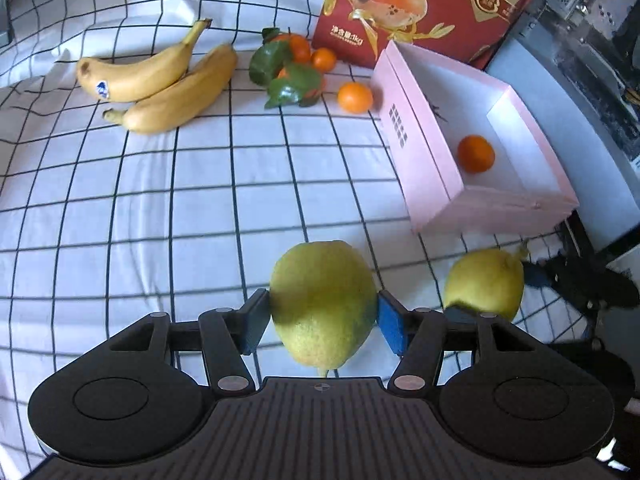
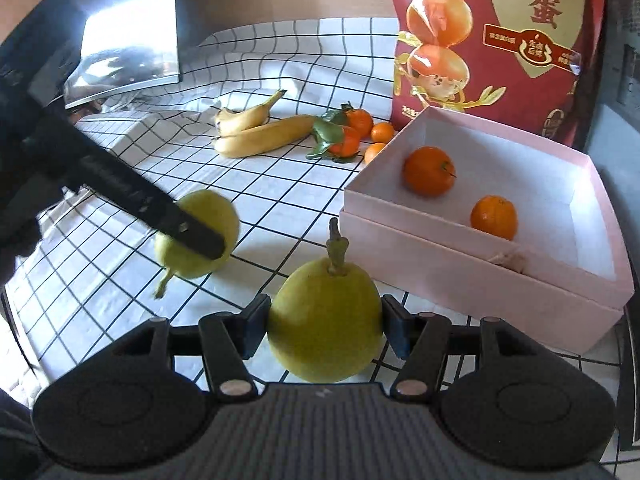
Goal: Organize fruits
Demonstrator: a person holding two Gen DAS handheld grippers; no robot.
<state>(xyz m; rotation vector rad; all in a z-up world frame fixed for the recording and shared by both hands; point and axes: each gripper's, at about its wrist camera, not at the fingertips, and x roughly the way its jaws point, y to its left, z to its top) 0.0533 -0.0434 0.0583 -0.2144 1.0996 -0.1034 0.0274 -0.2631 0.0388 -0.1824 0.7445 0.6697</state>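
Note:
My left gripper (image 1: 323,320) is shut on a green pear (image 1: 322,300), stem toward the camera, just above the checked cloth. My right gripper (image 2: 324,326) is shut on a second pear (image 2: 324,324), stem pointing away. Each pear shows in the other view too: the right one (image 1: 486,282) at the right of the left wrist view, the left one (image 2: 200,236) held by the left gripper's fingers (image 2: 192,232) in the right wrist view. A pink open box (image 2: 460,276) holds two oranges (image 2: 429,171) (image 2: 493,217); only one orange (image 1: 476,154) shows in the box (image 1: 424,152) in the left wrist view.
Two bananas (image 1: 160,80) lie at the back of the cloth. Leafy tangerines (image 1: 296,68) and a loose one (image 1: 355,97) lie beside the box. A red printed carton (image 1: 420,4) stands behind the box. A metal panel (image 2: 128,40) leans at the back left.

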